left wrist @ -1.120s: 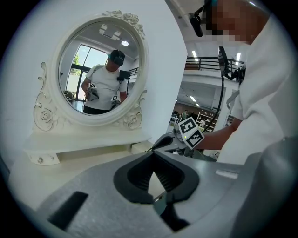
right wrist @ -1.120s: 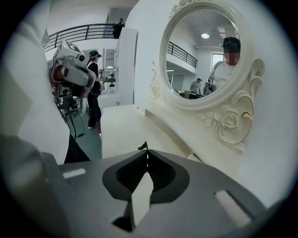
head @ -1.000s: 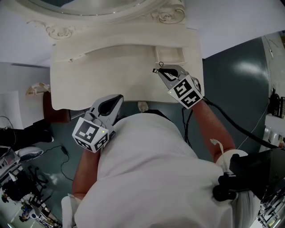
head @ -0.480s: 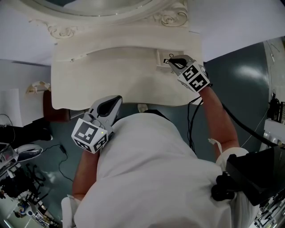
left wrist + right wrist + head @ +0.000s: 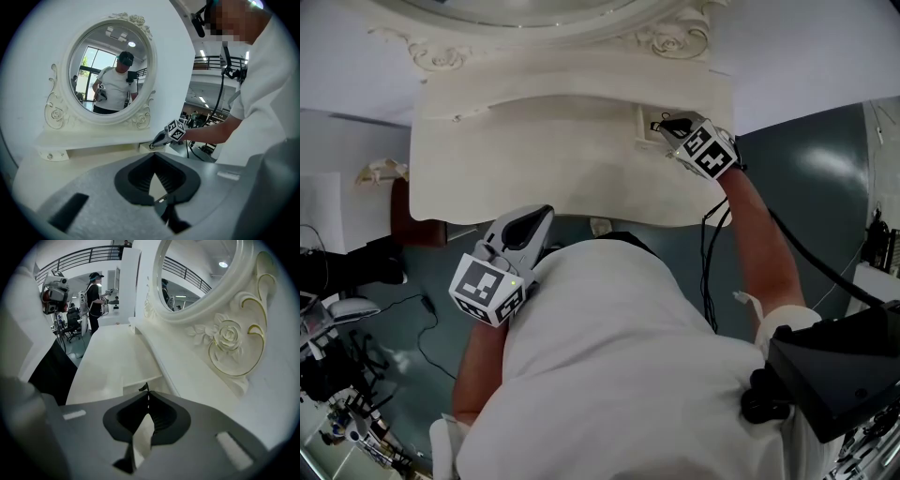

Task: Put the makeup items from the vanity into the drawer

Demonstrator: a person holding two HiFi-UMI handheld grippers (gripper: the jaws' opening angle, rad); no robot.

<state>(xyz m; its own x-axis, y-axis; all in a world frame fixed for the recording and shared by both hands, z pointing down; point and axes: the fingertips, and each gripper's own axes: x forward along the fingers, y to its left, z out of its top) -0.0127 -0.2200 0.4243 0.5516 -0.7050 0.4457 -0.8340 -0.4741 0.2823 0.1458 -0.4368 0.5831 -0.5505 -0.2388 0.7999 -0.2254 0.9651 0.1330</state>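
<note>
The cream vanity [image 5: 581, 178] fills the top of the head view, and I see no makeup items lying on its top. A small drawer [image 5: 649, 125] stands open at the right of its raised back shelf. My right gripper [image 5: 664, 124] reaches to that drawer, shut on a thin black item [image 5: 143, 389] that pokes out past its tips. The drawer's cream wall [image 5: 140, 379] lies just beyond the tips in the right gripper view. My left gripper [image 5: 546, 211] hangs at the vanity's front edge, shut and empty. In the left gripper view its jaws meet [image 5: 153, 157].
An oval mirror [image 5: 110, 75] in a carved frame rises behind the shelf. A white shirt [image 5: 619, 375] hides the space below the vanity's front. Cables [image 5: 712, 262] trail over the dark floor at the right, and equipment [image 5: 337, 375] crowds the lower left.
My right gripper has moved up and to the right with the black item, from over the tabletop to the open drawer. The left gripper has stayed where it was.
</note>
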